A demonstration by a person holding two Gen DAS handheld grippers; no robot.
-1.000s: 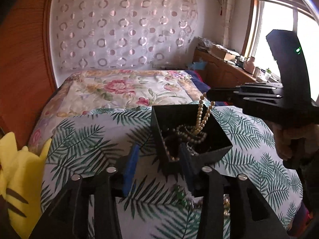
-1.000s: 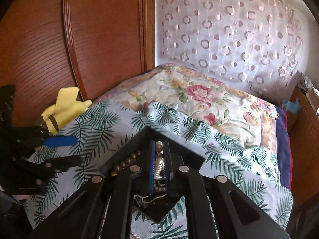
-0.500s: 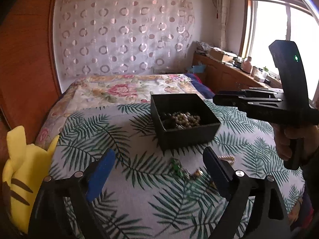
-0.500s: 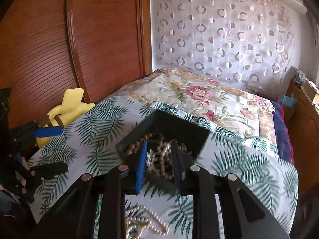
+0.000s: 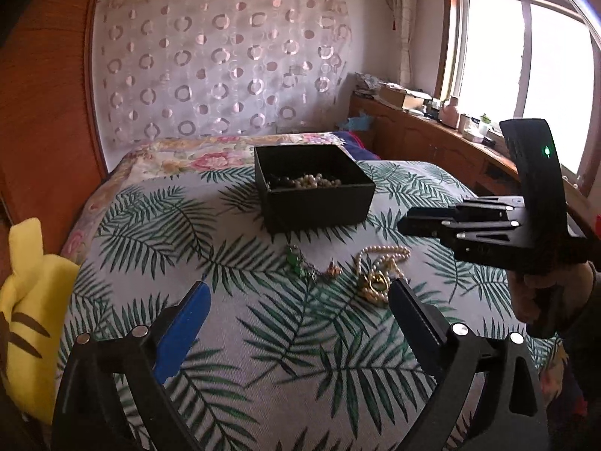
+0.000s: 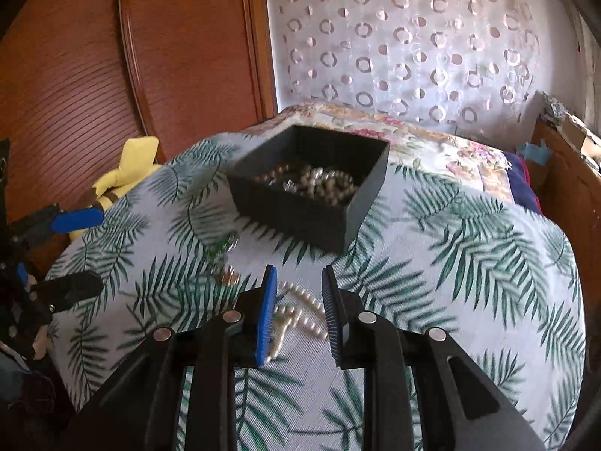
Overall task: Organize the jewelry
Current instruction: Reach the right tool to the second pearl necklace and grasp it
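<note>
Bed (image 5: 263, 338): palm-print cover, carries everything; same layout as half a second ago, but both cameras now sit farther back and lower than a second ago.
Box (image 5: 313, 195): black, open, upright mid-bed. One second ago the right tongs held a pearl strand over it; now that strand lies inside with the other beads (image 6: 319, 184). One piece judged delivered.
Right tongs (image 6: 298, 308): pulled back from the box, now empty, blue pads parted to a narrow gap. They hover above the loose pearls on the cover, not touching as far as the blur lets me tell.
Left tongs (image 5: 296, 312): spread wide, empty, low over the near part of the bed; wider than one second ago, when they sat close against the box.
Pearl necklace (image 5: 379, 263): on the cover, just in front of the box, near its right corner; seen between the right pads in the right wrist view.
Gold piece (image 5: 375, 285): touching the pearl necklace, near the left tongs' right pad.
Green piece (image 5: 296, 261): on the cover in front of the box, left of the pearls, a thin chain trailing to a small reddish charm (image 5: 332, 271).
Task state: judged partway; three or so pieces outside the box.
Next, judged: right tongs drop onto the pearl necklace. Tangle with the gold piece may lift both.
</note>
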